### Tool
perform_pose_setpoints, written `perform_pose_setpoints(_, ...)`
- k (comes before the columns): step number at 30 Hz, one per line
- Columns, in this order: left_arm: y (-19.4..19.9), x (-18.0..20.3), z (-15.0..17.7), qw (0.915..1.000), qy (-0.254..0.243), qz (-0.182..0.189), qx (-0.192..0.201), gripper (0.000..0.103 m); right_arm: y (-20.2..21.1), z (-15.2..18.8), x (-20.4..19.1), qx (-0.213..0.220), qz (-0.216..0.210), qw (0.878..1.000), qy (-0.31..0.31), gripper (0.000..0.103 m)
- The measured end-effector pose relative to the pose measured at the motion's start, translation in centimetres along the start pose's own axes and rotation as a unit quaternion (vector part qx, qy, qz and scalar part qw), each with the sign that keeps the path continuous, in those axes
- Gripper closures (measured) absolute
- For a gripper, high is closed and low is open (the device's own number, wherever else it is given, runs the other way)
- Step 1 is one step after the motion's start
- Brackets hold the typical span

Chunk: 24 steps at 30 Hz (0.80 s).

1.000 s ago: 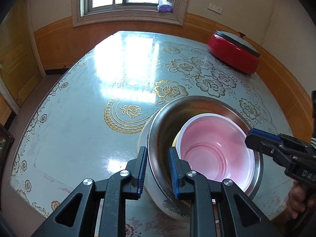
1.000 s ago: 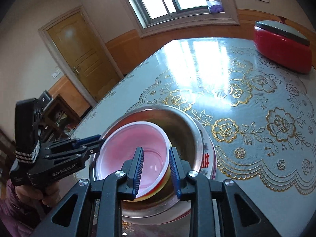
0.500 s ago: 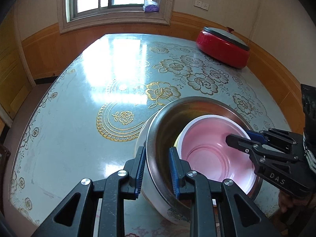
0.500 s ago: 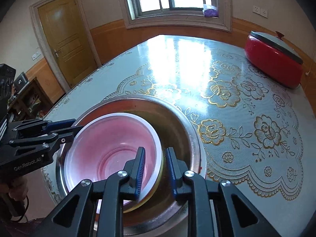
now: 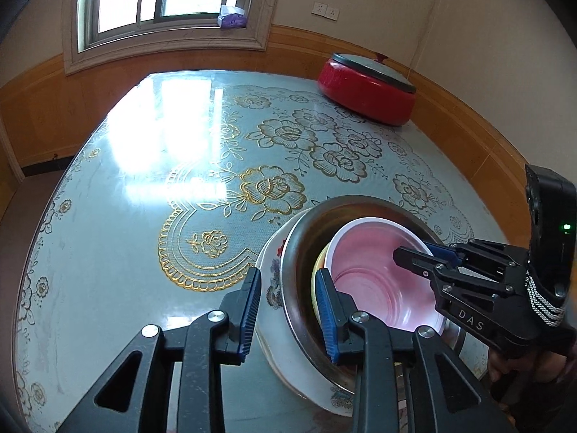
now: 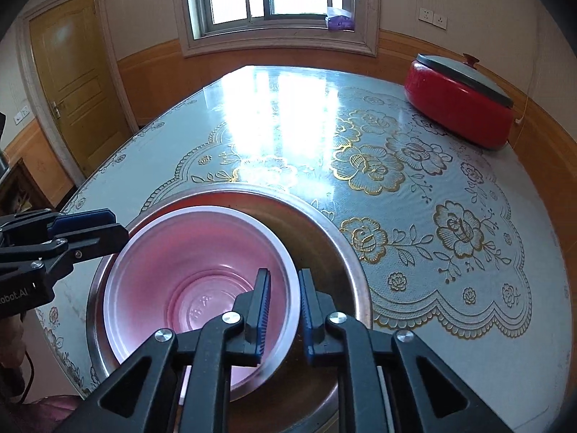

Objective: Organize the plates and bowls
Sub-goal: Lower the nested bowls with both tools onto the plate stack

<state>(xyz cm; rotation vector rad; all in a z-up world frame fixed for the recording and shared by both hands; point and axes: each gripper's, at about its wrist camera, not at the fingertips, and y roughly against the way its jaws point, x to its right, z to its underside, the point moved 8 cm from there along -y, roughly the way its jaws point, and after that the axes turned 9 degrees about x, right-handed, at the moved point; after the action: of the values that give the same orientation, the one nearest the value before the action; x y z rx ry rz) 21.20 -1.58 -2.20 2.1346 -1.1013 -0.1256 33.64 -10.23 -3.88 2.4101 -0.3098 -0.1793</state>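
Nesting looks nearly done: pink bowl point(image 6: 194, 288) sits inside the steel basin point(image 6: 324, 231), right claw point(image 6: 283, 310) spread astride its rim, left claw point(image 5: 286, 310) just opening off the basin's rim.

The yellow bowl point(image 5: 319, 270) shows only as a sliver beside the left tool point(image 5: 288, 310), the pink bowl point(image 5: 375, 270) covering the rest; whether the right tool point(image 6: 283, 312) presses that bowl's rim cannot be told; the white floral bowl point(image 5: 268, 281) is mostly under the steel basin point(image 5: 299, 252)
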Motion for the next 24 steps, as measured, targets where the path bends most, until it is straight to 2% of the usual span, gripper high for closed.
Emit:
perform_pose_setpoints(7, -0.6, 0.6, 0.5, 0.999, -0.021, 0.038, -0.012, 0.072, 1.6, -0.4, 0.9, 0.018, 0.032, 0.998, -0.045, 0.078)
perform_pose_setpoints(12, -0.7, 0.5, 0.4, 0.998, -0.027, 0.055, -0.014, 0.072, 3.7, -0.5, 2.4, 0.045, 0.052, 0.992, -0.109, 0.073)
perform_pose_setpoints(18, -1.0, -0.6, -0.3, 0.9978, -0.016, 0.064, -0.012, 0.072, 5.3, 1.7, 6.1, 0.053, 0.099, 0.968, -0.223, 0.073)
perform_pose_setpoints(22, -1.4, -0.4, 0.1, 0.9962, -0.033, 0.077, -0.021, 0.072, 5.6, 3.6, 7.0, 0.054, 0.081, 0.95, -0.296, 0.073)
perform_pose_setpoints(24, -1.4, 0.2, 0.6, 0.9946, -0.045, 0.089, -0.028, 0.072, 5.8, 3.9, 6.8, 0.057, 0.085, 0.947, -0.305, 0.073)
